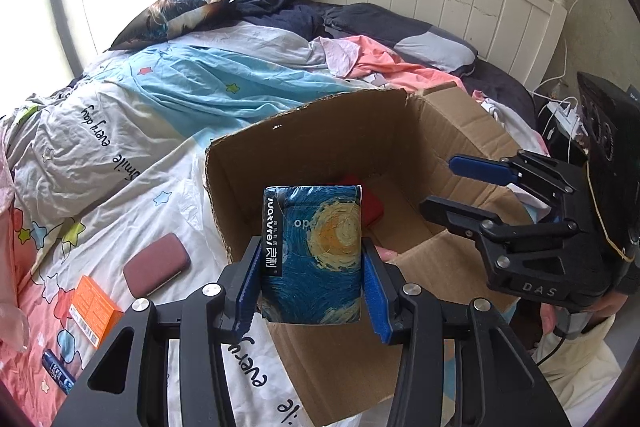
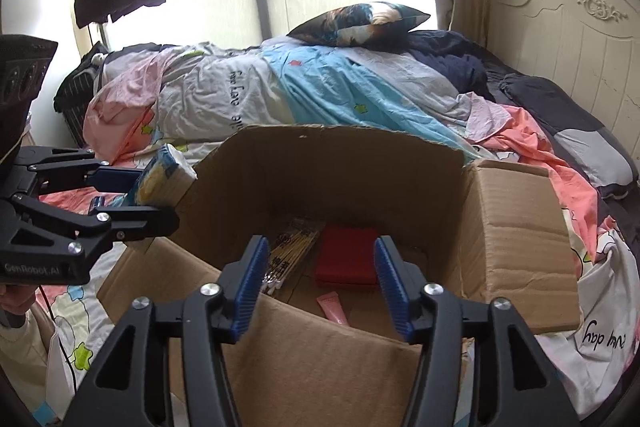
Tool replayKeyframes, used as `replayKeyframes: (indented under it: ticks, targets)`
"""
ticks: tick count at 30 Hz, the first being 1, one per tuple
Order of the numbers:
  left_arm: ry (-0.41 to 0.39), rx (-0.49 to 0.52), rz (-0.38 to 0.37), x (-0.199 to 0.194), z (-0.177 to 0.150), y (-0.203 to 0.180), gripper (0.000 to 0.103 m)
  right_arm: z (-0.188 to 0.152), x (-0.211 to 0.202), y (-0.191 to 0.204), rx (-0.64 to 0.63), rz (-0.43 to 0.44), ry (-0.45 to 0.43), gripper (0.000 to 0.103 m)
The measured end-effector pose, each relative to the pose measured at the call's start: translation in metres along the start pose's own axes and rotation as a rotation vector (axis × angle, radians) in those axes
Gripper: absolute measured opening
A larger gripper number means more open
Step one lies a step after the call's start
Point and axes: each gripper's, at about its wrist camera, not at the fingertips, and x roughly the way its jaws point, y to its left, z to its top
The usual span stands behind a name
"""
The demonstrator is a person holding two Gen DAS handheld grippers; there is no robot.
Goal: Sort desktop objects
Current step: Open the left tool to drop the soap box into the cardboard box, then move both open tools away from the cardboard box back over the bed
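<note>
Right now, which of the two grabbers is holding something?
The left gripper. Its blue pads squeeze the starry-painting tissue pack near the cardboard box. The right gripper is open and empty over the box.

One cardboard box (image 2: 520, 227), one tissue pack (image 1: 316, 255), one red case (image 2: 346, 261), one pink tube (image 2: 334, 309), two tools: left (image 1: 310, 287), right (image 2: 320, 287).

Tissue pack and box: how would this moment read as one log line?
left gripper: shut on tissue pack, above cardboard box | right gripper: open, empty | box holds red case, pink tube
</note>
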Motion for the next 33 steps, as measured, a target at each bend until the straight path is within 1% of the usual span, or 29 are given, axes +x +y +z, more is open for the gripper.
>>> replayKeyframes:
  ticks: [5, 8, 11, 12, 13, 14, 15, 17, 19, 26, 29, 33]
  targets:
    - [-0.002, -0.005, -0.007, 0.008, 0.005, 0.002, 0.047, -0.005, 0.006, 0.003, -0.022, 0.001, 0.024, 0.052]
    - [-0.004, -0.010, -0.014, 0.010, 0.007, 0.002, 0.047, -0.006, 0.006, 0.002, -0.019, 0.002, 0.024, 0.052]
    - [-0.005, -0.018, -0.013, 0.013, 0.009, 0.005, 0.050, -0.006, 0.005, 0.001, -0.017, -0.003, 0.023, 0.052]
    - [-0.007, -0.027, -0.009, 0.014, 0.009, 0.006, 0.059, -0.005, 0.004, 0.001, -0.017, -0.004, 0.022, 0.052]
    - [-0.009, -0.037, -0.005, 0.014, 0.009, 0.008, 0.076, -0.006, 0.004, 0.002, -0.019, -0.004, 0.020, 0.052]
    - [-0.010, -0.046, -0.001, 0.015, 0.009, 0.009, 0.083, -0.006, 0.004, 0.002, -0.019, -0.005, 0.019, 0.052]
    - [-0.028, -0.057, 0.018, 0.013, 0.009, 0.010, 0.088, -0.006, 0.004, 0.002, -0.019, -0.005, 0.018, 0.052]
    - [-0.035, -0.061, 0.032, 0.011, 0.009, 0.012, 0.092, -0.007, 0.004, 0.001, -0.011, -0.003, 0.013, 0.052]
    - [-0.028, -0.075, 0.022, 0.009, 0.008, 0.014, 0.096, -0.008, 0.005, 0.000, -0.002, -0.005, 0.016, 0.052]
    - [0.012, -0.091, 0.052, 0.011, -0.003, 0.018, 0.096, -0.008, 0.003, 0.001, 0.011, -0.010, 0.015, 0.052]
    - [0.028, -0.117, 0.043, 0.012, -0.014, 0.023, 0.096, -0.009, 0.000, 0.004, 0.014, 0.000, 0.005, 0.052]
    - [0.031, -0.150, 0.030, 0.007, -0.021, 0.030, 0.096, -0.010, -0.004, 0.009, 0.011, 0.008, -0.006, 0.052]
